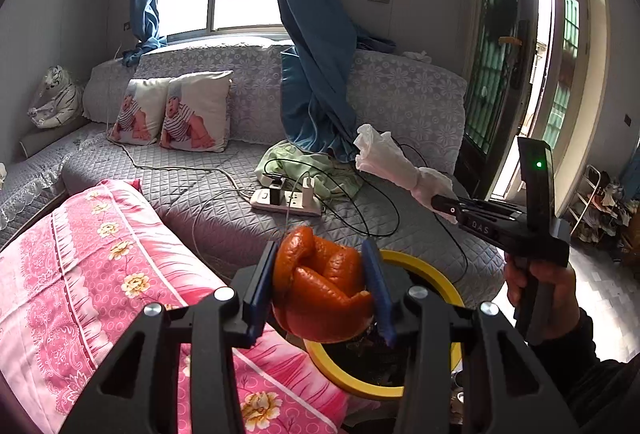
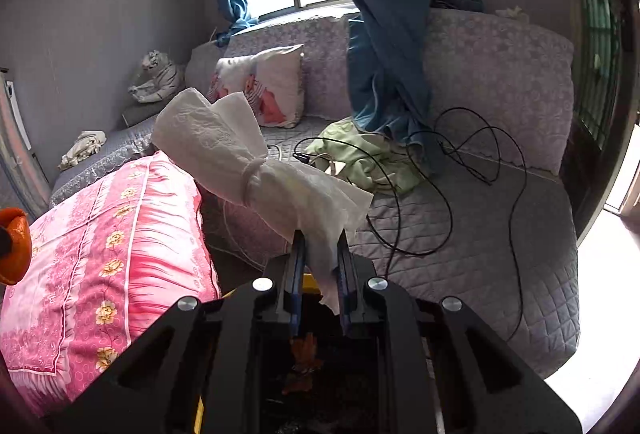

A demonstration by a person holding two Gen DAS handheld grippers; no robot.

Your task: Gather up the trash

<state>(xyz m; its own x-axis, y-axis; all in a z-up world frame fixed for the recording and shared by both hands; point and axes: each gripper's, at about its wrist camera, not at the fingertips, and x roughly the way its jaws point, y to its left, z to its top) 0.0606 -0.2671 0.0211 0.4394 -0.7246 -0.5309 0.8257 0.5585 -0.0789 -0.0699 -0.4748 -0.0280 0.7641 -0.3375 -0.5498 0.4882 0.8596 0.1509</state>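
Note:
My left gripper (image 1: 322, 254) is shut on an orange peel (image 1: 324, 290), held just above a yellow-rimmed trash bin (image 1: 424, 270) with a dark inside. In the right wrist view the peel (image 2: 14, 246) shows at the left edge. My right gripper (image 2: 320, 246) is shut on a crumpled white tissue (image 2: 240, 158) that sticks up and to the left from its blue pads. The left wrist view shows that gripper (image 1: 442, 202) and its tissue (image 1: 384, 158) at the right, held by a hand (image 1: 540, 294) above the sofa edge. A slice of the bin's yellow rim (image 2: 312, 282) and dark contents lie under the right gripper.
A pink floral pillow (image 1: 100, 274) lies left of the bin. The grey quilted sofa (image 1: 224, 194) carries a power strip (image 1: 286, 200), black cables (image 2: 460, 170), a green cloth (image 2: 360, 154), two printed cushions (image 1: 176, 114) and a blue curtain (image 1: 316, 82). A door (image 1: 500, 54) stands at the right.

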